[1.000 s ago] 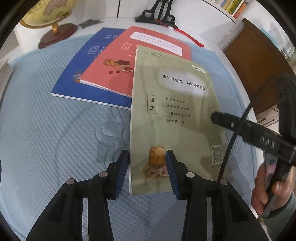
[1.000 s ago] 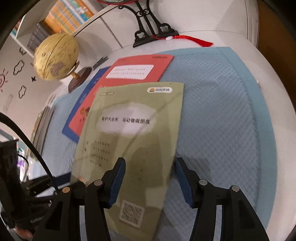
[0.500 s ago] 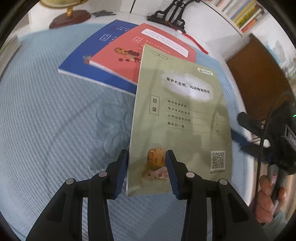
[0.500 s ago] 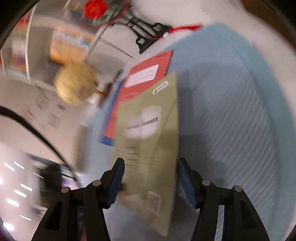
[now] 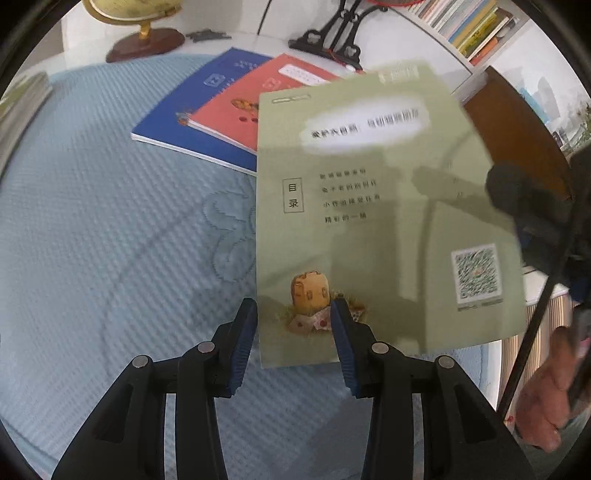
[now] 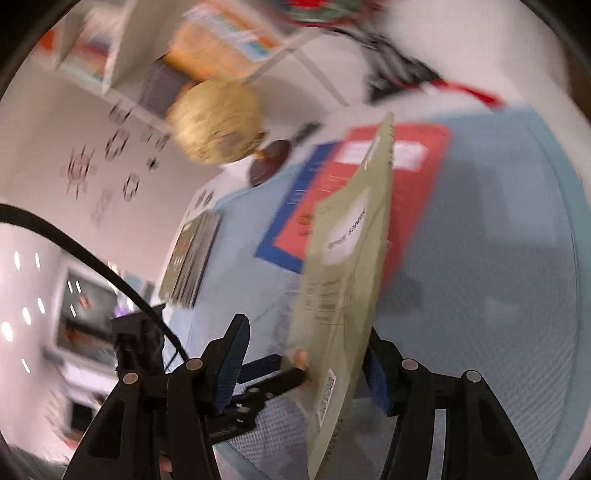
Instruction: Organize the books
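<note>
A green book [image 5: 369,229] is raised off the blue quilted mat [image 5: 110,221], its right side tilted up. My left gripper [image 5: 293,325] is open and straddles the book's lower left corner: one finger sits just outside the left edge, the other lies over the cover. In the blurred right wrist view the green book [image 6: 343,295] shows nearly edge-on between the fingers of my right gripper [image 6: 306,343]. The right finger is behind the book, and the left finger stands clear of it. A red book [image 5: 258,96] lies on a blue book [image 5: 192,110] further back.
A globe [image 5: 140,22] and a black ornamental stand [image 5: 332,37] sit at the mat's far edge. A stack of books [image 6: 192,258] lies at the left. A bookshelf [image 5: 469,26] and a wooden cabinet [image 5: 517,122] are at the right. A person's hand [image 5: 546,398] holds the right gripper.
The green book has come up off the mat and tilted steeply. The right gripper has risen and swung, and its view has blurred. The left gripper has shifted slightly with its jaws unchanged.
</note>
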Tool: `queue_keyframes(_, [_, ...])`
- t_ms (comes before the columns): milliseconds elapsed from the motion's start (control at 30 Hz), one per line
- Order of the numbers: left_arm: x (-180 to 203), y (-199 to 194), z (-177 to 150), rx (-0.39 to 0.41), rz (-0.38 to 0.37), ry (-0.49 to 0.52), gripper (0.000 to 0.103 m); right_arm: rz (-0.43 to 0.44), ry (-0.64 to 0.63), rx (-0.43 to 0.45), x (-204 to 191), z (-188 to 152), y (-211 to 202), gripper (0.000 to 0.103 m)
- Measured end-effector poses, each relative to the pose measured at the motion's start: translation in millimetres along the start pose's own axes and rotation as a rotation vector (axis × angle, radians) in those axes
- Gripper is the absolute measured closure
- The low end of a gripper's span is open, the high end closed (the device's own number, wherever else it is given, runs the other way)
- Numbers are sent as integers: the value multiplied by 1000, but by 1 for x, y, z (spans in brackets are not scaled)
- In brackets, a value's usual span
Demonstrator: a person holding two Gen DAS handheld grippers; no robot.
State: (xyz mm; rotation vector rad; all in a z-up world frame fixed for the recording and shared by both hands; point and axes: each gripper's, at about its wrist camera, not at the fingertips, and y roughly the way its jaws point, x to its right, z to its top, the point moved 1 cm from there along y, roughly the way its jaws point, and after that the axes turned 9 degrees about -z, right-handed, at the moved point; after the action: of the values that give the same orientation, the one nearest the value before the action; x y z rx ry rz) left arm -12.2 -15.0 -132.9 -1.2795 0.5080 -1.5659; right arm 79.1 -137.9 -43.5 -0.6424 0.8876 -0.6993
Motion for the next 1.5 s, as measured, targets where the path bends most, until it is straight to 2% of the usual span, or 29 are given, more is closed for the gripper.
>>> queue_keyframes(167, [-18, -34, -11, 62, -10, -59, 66, 59, -112, 14, -56, 6, 1, 46])
queue_keyframes(300, [-50, -71, -27, 134, 5, -156, 66, 167, -145, -38, -95, 6, 20, 46])
queue_keyframes(400, [-86, -105, -44, 213, 84, -250, 66, 182, -155, -102, -116, 0, 49, 46])
queue_keyframes(467, [-116, -123, -58, 248, 167, -322, 66, 200, -127, -157, -122, -6, 68, 45])
queue_keyframes(533, [-137, -133, -66, 253, 222, -371, 66, 209, -99, -177, -119, -12, 75, 37])
queue_keyframes(600, [-153, -142, -75, 265, 229, -411, 66, 179, -95, -184, -116, -20, 81, 29])
queue_keyframes(700, [-159, -146, -75, 261, 239, -403, 66, 119, -126, -204, -117, -30, 86, 29])
queue_keyframes(800, [-157, -133, -67, 241, 224, -380, 66, 144, -123, -259, -115, -42, 89, 29])
queue_keyframes(867, [-158, -130, -65, 225, 201, -378, 66, 146, -146, -254, -118, -47, 83, 29])
queue_keyframes(967, [-157, -119, -59, 201, 195, -365, 66, 20, -192, -194, -111, -48, 78, 29])
queue_keyframes(1067, [-160, -113, -55, 194, 203, -362, 66, -70, -140, -195, -89, -40, 91, 29])
queue_keyframes(1233, [-174, -108, -41, 201, 218, -368, 66, -143, -146, -221, -81, -34, 127, 45])
queue_keyframes(1267, [-176, -106, -38, 199, 216, -364, 66, -145, -138, -226, -82, -34, 138, 45])
queue_keyframes(1333, [-176, -103, -33, 184, 223, -345, 66, -141, -137, -223, -85, -35, 147, 53])
queue_keyframes(1400, [-172, -100, -30, 175, 224, -316, 66, -190, -169, -203, -94, -39, 155, 56])
queue_keyframes(1500, [-165, -99, -33, 167, 209, -269, 66, -198, -242, -209, -110, -47, 159, 62])
